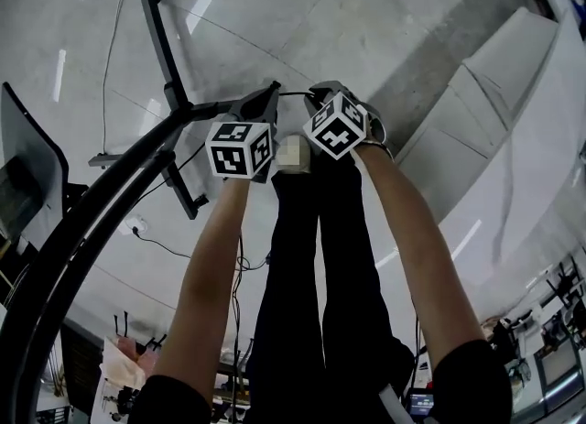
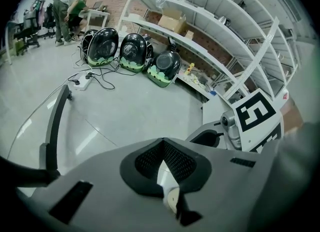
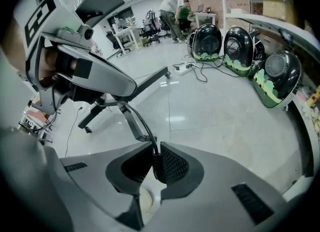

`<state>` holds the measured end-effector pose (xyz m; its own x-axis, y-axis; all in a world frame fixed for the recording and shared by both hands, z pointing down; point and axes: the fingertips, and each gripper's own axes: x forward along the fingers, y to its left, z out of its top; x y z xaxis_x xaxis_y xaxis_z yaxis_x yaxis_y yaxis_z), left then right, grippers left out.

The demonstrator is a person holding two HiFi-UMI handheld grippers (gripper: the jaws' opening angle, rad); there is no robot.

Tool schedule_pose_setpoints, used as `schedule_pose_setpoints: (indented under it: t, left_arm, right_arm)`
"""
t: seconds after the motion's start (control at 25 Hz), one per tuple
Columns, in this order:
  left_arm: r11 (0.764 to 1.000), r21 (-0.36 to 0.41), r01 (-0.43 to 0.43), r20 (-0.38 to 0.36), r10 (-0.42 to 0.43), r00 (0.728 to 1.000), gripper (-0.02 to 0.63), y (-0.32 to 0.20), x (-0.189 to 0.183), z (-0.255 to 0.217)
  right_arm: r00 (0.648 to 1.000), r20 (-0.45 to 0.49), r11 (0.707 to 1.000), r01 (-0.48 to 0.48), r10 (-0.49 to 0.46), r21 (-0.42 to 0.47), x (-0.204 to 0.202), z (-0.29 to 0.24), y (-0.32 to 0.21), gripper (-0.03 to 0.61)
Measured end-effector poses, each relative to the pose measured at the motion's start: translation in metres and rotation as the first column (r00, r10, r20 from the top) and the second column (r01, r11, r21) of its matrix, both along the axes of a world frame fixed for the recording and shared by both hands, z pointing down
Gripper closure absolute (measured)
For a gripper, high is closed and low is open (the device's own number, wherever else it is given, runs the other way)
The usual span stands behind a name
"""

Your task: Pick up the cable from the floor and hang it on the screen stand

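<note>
Head view had the left gripper (image 1: 273, 91) and right gripper (image 1: 316, 93) side by side above the floor (image 1: 385, 10). The cable (image 1: 293, 94) was a short thin black span between their tips, clear of the floor. The right gripper's jaws were clamped on the cable: in the right gripper view the black line left the pads toward 11 o'clock. The left gripper's jaws were together at the tips. The cable wasn't visible in the left gripper view, but in the head view it ran right to that tip, so it read as pinched there too.

The screen stand (image 1: 166, 56) sat at 9 o'clock of the grippers, with its feet at 10 to 11 and a dark pole curving down to 7.

The step looked like carrying the cable to the stand. To do it well:
- Hold both grips firm and leave the span slightly slack.
- Swing toward 9 o'clock and bring the span above a bar.
- Lower until the cable drapes across it.
- Release only once it rests there, since a thin cable could slip from the pads.

No brand or writing was legible, only square black-and-white patterns on the marker cubes (image 1: 240, 147).
</note>
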<state>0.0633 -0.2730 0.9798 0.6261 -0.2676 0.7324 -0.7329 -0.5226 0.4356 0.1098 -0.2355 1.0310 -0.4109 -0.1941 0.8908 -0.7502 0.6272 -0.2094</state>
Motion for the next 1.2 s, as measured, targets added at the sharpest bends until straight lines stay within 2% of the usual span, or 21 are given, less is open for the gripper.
schedule_pose_setpoints:
  t: [0.52, 0.88, 1.2]
  left_arm:
    - [0.999, 0.033, -0.023, 0.005, 0.023, 1.000, 0.611, 0.007, 0.010, -0.095]
    - [0.999, 0.052, 0.006, -0.022, -0.004, 1.000, 0.611, 0.011, 0.011, -0.165]
    - [0.996, 0.068, 0.049, -0.032, -0.047, 0.998, 0.611, 0.022, -0.004, -0.233]
  right_arm:
    - [0.999, 0.011, 0.998, 0.030, -0.031, 0.058, 0.003, -0.114, 0.004, 0.518]
    - [0.998, 0.007, 0.993, 0.062, -0.063, 0.103, 0.002, -0.193, -0.001, 0.518]
    - [0.996, -0.001, 0.988, 0.090, -0.091, 0.129, -0.006, -0.260, 0.009, 0.518]
